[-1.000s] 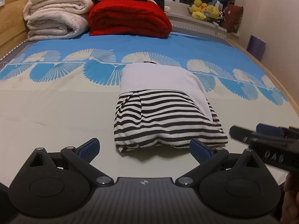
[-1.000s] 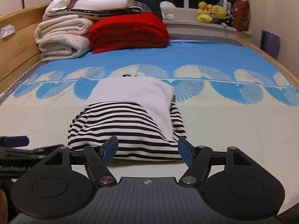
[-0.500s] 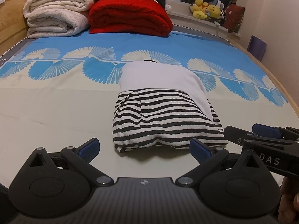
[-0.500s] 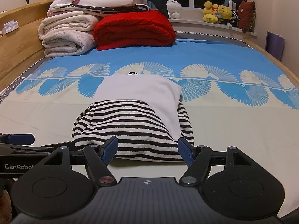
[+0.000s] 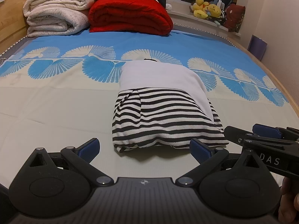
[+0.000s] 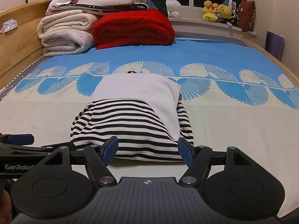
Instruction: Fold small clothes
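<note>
A small folded garment, black-and-white striped with a white upper part (image 5: 160, 110), lies flat on the bed sheet; it also shows in the right wrist view (image 6: 134, 119). My left gripper (image 5: 144, 148) is open and empty, just in front of the garment's near edge. My right gripper (image 6: 147, 149) is open and empty, with its fingertips at the garment's near edge. The right gripper shows from the side at the right of the left wrist view (image 5: 261, 138). The left gripper shows at the left of the right wrist view (image 6: 18, 140).
Folded cream blankets (image 5: 56, 16) and a red blanket (image 5: 129, 16) are stacked at the head of the bed. Plush toys (image 5: 207, 9) sit on the window sill. A wooden bed frame (image 6: 16, 43) runs along the left. The bed's right edge (image 5: 287, 97) is near.
Both grippers have moved slightly forward toward the garment's near edge. Both stay open. The garment has not moved.
</note>
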`<state>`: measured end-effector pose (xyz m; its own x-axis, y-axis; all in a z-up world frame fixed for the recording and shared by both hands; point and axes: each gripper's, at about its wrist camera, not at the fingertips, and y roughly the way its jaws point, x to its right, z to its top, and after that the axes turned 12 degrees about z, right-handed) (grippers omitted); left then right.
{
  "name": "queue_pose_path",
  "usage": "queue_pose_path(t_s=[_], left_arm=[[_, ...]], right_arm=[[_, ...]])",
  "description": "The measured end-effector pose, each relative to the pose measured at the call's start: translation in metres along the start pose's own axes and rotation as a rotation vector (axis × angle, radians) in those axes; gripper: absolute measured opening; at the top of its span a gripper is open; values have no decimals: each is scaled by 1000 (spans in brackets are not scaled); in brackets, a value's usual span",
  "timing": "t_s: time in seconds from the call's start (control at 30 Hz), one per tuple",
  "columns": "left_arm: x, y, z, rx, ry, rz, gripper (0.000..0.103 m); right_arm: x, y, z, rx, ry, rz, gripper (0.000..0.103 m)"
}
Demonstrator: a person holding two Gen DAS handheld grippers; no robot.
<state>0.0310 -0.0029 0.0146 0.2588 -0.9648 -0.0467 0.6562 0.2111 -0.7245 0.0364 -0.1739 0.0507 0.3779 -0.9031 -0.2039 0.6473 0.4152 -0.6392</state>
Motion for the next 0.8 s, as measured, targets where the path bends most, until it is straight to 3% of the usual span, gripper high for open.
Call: queue_pose_path(t_s=[0.8], left_arm=[[1, 2, -1, -3, 3, 0, 102]], right_arm=[[2, 1, -1, -4, -1, -1, 72]])
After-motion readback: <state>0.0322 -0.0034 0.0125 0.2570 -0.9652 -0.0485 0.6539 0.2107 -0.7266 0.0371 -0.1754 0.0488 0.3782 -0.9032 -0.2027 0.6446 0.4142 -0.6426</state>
